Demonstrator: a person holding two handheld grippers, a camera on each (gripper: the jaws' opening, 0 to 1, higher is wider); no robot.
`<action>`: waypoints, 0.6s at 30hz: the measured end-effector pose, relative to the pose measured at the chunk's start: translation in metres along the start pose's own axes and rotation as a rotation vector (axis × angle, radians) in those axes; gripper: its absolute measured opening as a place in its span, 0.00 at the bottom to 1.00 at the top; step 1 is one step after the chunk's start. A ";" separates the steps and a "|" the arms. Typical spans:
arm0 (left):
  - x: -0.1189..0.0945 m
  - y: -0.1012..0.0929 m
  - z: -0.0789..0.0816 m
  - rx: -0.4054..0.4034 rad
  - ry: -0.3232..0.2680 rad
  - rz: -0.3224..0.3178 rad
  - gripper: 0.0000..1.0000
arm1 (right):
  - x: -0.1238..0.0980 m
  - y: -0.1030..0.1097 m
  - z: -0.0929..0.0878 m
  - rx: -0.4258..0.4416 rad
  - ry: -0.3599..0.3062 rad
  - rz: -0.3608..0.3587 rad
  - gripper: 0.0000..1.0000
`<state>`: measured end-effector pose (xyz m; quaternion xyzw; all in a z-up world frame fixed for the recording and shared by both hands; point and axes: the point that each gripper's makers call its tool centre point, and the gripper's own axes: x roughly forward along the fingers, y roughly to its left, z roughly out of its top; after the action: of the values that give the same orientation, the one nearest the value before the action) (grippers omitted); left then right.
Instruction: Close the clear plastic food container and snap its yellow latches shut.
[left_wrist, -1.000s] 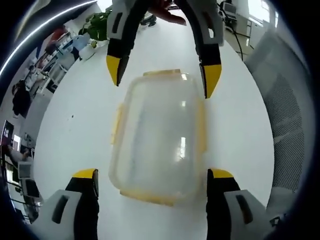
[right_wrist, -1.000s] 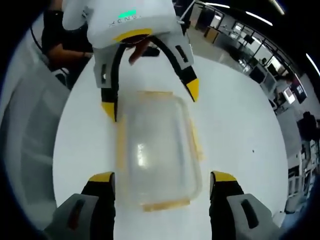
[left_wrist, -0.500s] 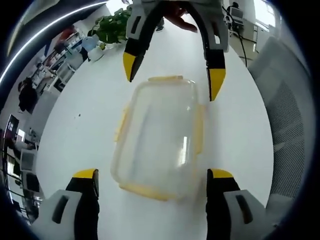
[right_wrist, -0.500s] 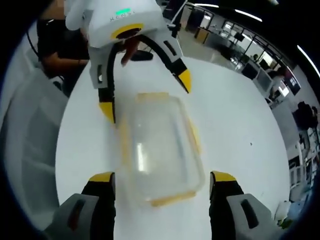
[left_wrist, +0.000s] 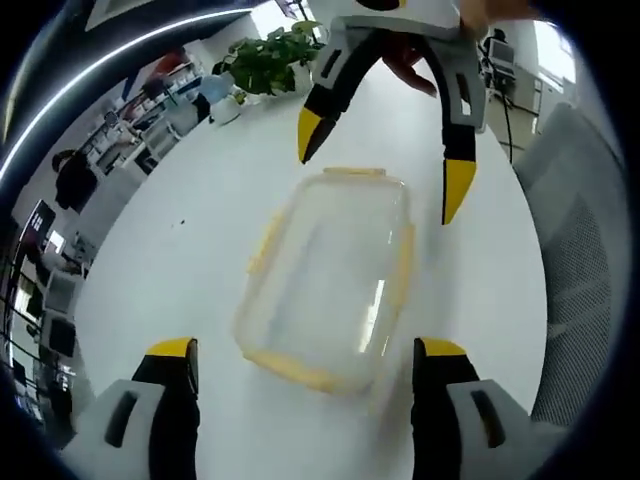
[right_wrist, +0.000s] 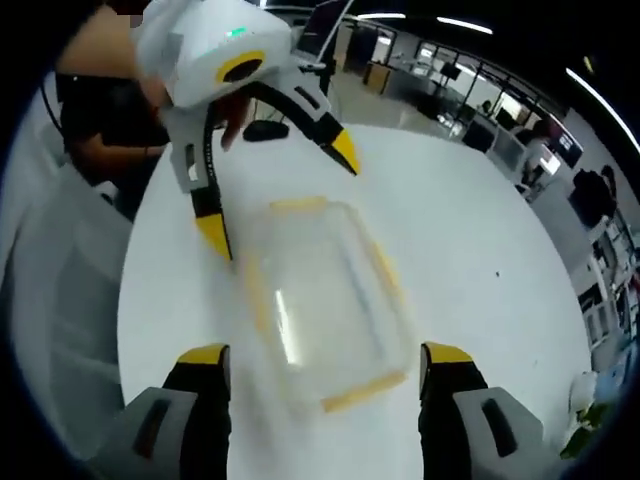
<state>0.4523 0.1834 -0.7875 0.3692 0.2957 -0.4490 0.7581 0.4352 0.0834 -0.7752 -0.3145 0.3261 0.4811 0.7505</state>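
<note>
Container (left_wrist: 330, 275) on white table (left_wrist: 180, 260), lid seated. Left gripper (left_wrist: 305, 350) and right gripper (right_wrist: 318, 355) wide open, empty, at opposite ends. Press each yellow latch (left_wrist: 288, 369) squarely down.

Bright, even overhead light; container (left_wrist: 330, 280) motion-blurred (edges strongly fisheye-bent), glare streaks.

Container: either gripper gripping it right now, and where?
Nothing is held. The clear container sits on the white table; the left gripper and right gripper are open, jaws clear of it.
</note>
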 end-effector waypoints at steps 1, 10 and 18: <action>-0.001 0.000 0.000 -0.007 -0.008 0.003 0.90 | 0.000 0.000 0.000 0.007 -0.005 -0.001 0.78; -0.013 -0.002 -0.001 -0.075 -0.060 0.052 0.90 | -0.011 0.001 0.004 0.125 -0.094 -0.047 0.79; -0.023 -0.006 -0.004 -0.154 -0.113 0.079 0.90 | -0.020 0.002 0.005 0.187 -0.154 -0.101 0.80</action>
<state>0.4368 0.1958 -0.7735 0.2954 0.2712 -0.4146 0.8169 0.4273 0.0776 -0.7569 -0.2210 0.2947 0.4330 0.8227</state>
